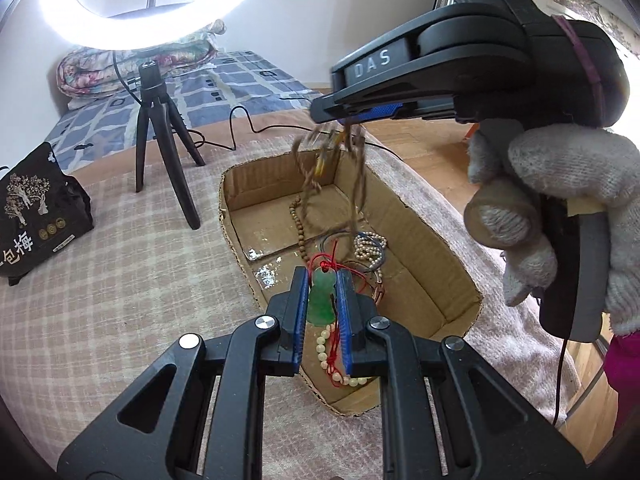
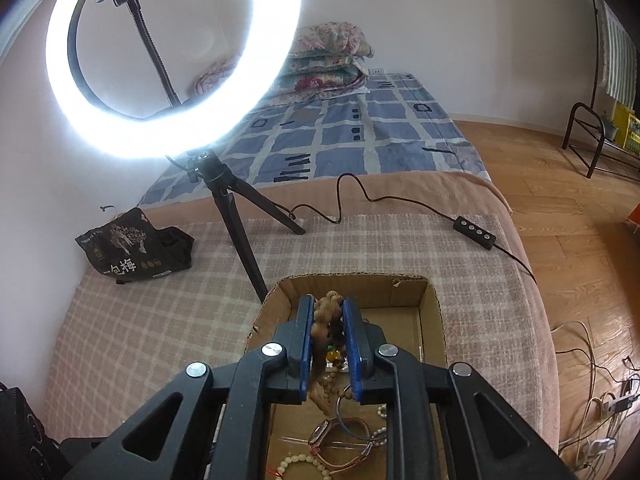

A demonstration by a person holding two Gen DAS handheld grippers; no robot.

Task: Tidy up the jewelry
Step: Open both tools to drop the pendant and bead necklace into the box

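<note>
One hand-held gripper [image 1: 347,117] reads "DAS" — black pouch [image 1: 38,220] shows "包梅".

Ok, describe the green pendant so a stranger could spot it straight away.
Find the open cardboard box on the checked blanket. At its near end, the left gripper is shut on the green pendant. It alone is translucent green, hung on red cord, unlike the pale beads around it.

One box, two grippers, a small heap of jewelry

One cardboard box [image 1: 424,276] sits on one bed [image 1: 120,280]; two grippers are in view, the left gripper [image 1: 323,280] and right gripper [image 2: 327,308]. Countable jewelry: one green jade pendant [image 1: 321,300], one brown bead strand [image 1: 320,160], one pearl strand [image 1: 370,246], one cream bead bracelet [image 2: 298,462], one watch [image 2: 320,434]. Also one ring light [image 2: 172,56], one tripod [image 2: 236,216], one black bag [image 2: 132,248].
</note>
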